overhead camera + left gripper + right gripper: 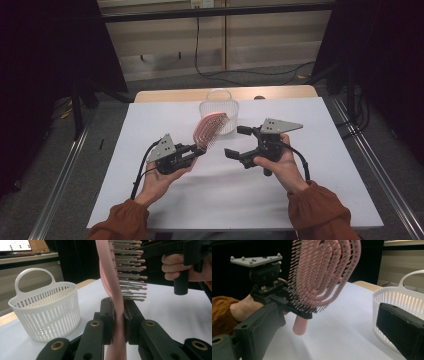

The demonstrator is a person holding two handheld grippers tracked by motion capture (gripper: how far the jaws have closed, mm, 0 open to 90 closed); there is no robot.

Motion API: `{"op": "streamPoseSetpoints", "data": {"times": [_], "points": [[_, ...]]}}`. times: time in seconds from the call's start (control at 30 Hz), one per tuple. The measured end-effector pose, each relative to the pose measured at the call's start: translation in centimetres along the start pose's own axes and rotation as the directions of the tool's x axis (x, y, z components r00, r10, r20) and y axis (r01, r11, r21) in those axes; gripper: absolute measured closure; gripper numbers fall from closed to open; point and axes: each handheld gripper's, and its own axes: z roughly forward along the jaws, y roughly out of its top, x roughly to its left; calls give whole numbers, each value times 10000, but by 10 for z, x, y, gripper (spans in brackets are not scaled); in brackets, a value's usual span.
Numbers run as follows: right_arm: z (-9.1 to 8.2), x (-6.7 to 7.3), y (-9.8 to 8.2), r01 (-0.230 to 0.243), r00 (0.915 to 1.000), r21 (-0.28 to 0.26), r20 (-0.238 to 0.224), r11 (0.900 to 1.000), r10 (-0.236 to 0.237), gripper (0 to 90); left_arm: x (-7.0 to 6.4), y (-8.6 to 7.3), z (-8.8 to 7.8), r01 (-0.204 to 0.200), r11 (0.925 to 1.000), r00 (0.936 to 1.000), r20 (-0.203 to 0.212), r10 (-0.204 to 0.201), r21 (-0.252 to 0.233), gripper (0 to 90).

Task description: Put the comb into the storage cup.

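A pink vented hairbrush (210, 129) with bristles stands tilted above the white table, its handle clamped between the jaws of my left gripper (199, 148). In the left gripper view the handle (117, 322) is pinched between both pads and the bristles (130, 272) point right. My right gripper (236, 142) is open just right of the brush head, not touching it. In the right gripper view its own jaws spread wide around open space (329, 325), and the brush head (324, 272) is ahead. A white slotted basket (204, 109) with a loop handle stands behind the brush.
The white sheet (310, 195) covers a wooden table whose far edge (165, 95) shows behind the basket. Metal rails (65, 170) run along both sides on the floor. Cables (240, 72) lie on the floor beyond the table.
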Motion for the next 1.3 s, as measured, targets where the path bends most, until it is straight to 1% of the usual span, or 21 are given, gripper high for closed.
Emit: {"op": "streamPoseSetpoints", "data": {"times": [0.07, 0.2, 0.23, 0.3, 0.37, 0.43, 0.53, 0.57, 0.6, 0.63, 0.67, 0.73, 0.77, 0.87, 0.93, 1.0, 1.07, 1.1, 1.17, 1.23, 1.3], "points": [[2, 1, 1, -140, 9997, -284, -225, 9995, 134, 38, -2, 1, -2, 6, 10000, 10000, 35, -6, -85, 797], [5, 4, 4, -3, 9992, -401, -404, 9992, -13, 38, -4, 3, -6, 7, 9998, 10000, 87, -5, -198, 797], [5, 5, 5, 47, 9993, -420, -377, 9991, -63, 38, -4, 2, -7, 118, 9996, 9998, 155, -114, -256, 797], [6, 6, 7, 219, 9989, -419, -397, 9989, -235, 38, -5, 0, -9, 157, 9996, 9998, 140, -154, -229, 797], [8, 9, 8, 592, 9979, -311, -247, 9978, -600, 38, -6, -2, -10, 177, 9996, 9996, 231, -172, -202, 797], [9, 12, 9, 541, 9970, -440, -534, 9976, -565, 33, -7, -4, -10, 155, 9998, 9995, 274, -151, -141, 797], [11, 13, 10, 681, 9959, -480, -560, 9965, -708, 38, -9, -5, -11, 96, 9999, 9993, 373, -92, -100, 797], [12, 14, 11, 775, 9957, -429, -471, 9961, -795, 38, -9, -5, -12, 97, 9999, 9992, 382, -92, -140, 797], [13, 14, 12, 1020, 9942, -317, -296, 9943, -1029, 38, -10, -5, -13, 110, 9998, 9991, 422, -105, -134, 797], [15, 14, 13, 1112, 9931, -271, -335, 9934, -1120, 41, -10, -5, -14, 87, 9999, 9990, 435, -82, -132, 797], [19, 13, 15, 1044, 9930, -213, -536, 9943, -1054, 50, -10, -5, -15, 54, 9999, 9992, 409, -48, -147, 797], [24, 13, 20, 1096, 9919, -161, -622, 9938, -1104, 49, -10, -5, -16, 153, 9996, 9990, 415, -142, -247, 797], [27, 13, 22, 1079, 9914, -187, -722, 9940, -1090, 50, -9, -5, -17, 95, 9996, 9992, 397, -85, -251, 797], [33, 11, 23, 1017, 9904, -483, -890, 9936, -1057, 65, -8, -6, -16, 145, 9994, 9993, 341, -135, -301, 797], [36, 9, 22, 899, 9911, -588, -927, 9942, -951, 73, -8, -8, -16, 120, 9996, 9989, 455, -108, -255, 797], [36, 8, 20, 930, 9913, -433, -893, 9947, -965, 84, -9, -9, -14, 136, 9996, 9985, 533, -123, -232, 797], [37, 7, 19, 762, 9910, -464, -1069, 9960, -808, 89, -10, -9, -13, 102, 9997, 9982, 596, -88, -232, 798], [37, 6, 18, 804, 9908, -420, -1061, 9959, -845, 91, -10, -9, -13, 108, 9996, 9980, 621, -91, -269, 797], [37, 5, 17, 596, 9885, -556, -1356, 9967, -667, 112, -11, -9, -13, 195, 9993, 9975, 687, -174, -308, 797], [36, 5, 17, 609, 9877, -621, -1401, 9962, -691, 114, -11, -9, -13, 216, 9991, 9971, 740, -188, -371, 797], [36, 4, 17, 410, 9868, -759, -1534, 9963, -523, 130, -10, -9, -13, 315, 9987, 9963, 810, -282, -393, 797]]}}
